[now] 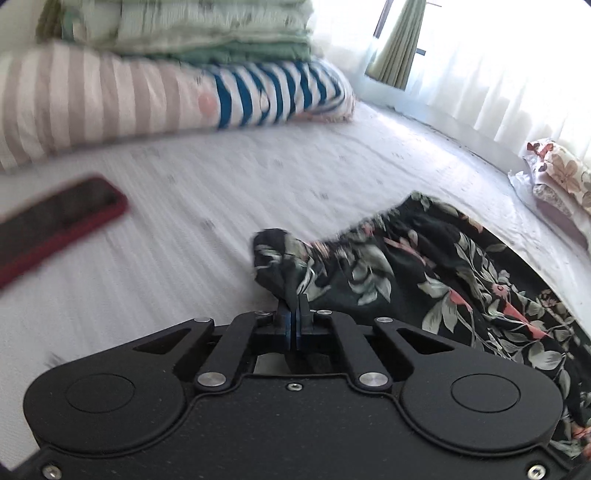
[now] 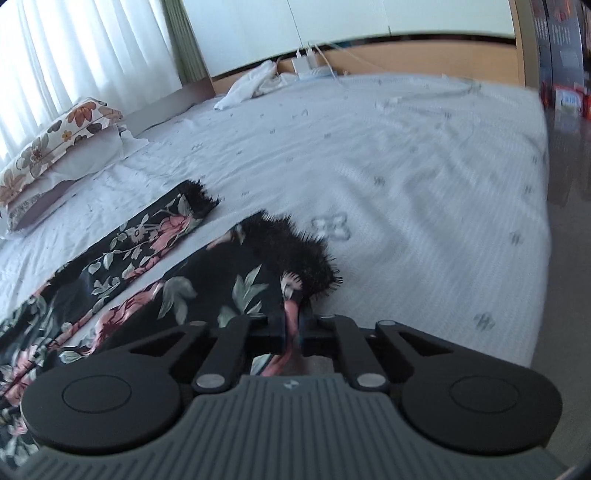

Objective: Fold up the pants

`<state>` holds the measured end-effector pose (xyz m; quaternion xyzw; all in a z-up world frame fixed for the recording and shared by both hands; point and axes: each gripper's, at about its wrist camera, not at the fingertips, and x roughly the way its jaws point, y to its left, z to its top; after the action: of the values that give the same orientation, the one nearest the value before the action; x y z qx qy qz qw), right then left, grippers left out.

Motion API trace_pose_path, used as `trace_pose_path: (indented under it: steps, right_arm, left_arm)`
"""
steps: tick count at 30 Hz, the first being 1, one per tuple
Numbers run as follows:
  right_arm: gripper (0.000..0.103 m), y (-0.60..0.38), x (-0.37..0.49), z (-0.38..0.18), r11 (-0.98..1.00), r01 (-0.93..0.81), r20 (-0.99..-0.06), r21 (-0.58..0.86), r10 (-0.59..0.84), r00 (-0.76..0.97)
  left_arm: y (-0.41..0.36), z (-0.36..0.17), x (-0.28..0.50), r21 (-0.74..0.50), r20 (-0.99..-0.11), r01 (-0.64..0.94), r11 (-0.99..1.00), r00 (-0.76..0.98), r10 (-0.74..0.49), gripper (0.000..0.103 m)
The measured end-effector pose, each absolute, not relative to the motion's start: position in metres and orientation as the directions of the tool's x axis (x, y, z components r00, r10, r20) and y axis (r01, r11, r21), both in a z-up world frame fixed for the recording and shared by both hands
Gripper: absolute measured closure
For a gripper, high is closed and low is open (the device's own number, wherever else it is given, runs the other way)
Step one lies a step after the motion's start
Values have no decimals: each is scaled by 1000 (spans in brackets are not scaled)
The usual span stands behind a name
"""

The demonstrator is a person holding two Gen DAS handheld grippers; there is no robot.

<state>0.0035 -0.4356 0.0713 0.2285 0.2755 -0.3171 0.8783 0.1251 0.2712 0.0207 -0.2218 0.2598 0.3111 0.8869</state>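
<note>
Black floral pants (image 1: 424, 273) lie on the white bed sheet (image 1: 184, 229). In the left wrist view my left gripper (image 1: 294, 306) is shut on a bunched corner of the gathered waistband, pinched just above the sheet. In the right wrist view the two legs of the pants (image 2: 207, 280) stretch away to the left, each ending in a black fringed hem. My right gripper (image 2: 293, 317) is shut on the nearer leg at its fringed hem, with pink-printed cloth running down between the fingers.
A dark phone in a red case (image 1: 55, 225) lies left of the left gripper. Striped bedding (image 1: 147, 99) and green folded blankets (image 1: 214, 33) are stacked behind. A flowered pillow (image 2: 51, 144) lies by the curtain. White cloth and chargers (image 2: 258, 83) sit at the headboard. The bed edge (image 2: 543, 221) drops off at right.
</note>
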Motion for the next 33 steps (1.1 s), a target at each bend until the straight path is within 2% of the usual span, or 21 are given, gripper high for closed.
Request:
trace_pose_path:
  steps: [7, 16, 33]
  right_arm:
    - [98, -442, -13, 92, 713, 685, -595, 149, -489, 638]
    - [99, -452, -47, 107, 700, 690, -580, 182, -490, 651]
    - [99, -463, -85, 95, 671, 718, -616, 185, -490, 617]
  left_arm:
    - [263, 50, 100, -175, -561, -634, 753, 693, 453, 100]
    - [257, 79, 50, -152, -535, -617, 772, 709, 461, 100]
    - [263, 69, -3, -99, -591, -625, 774, 663, 459, 100]
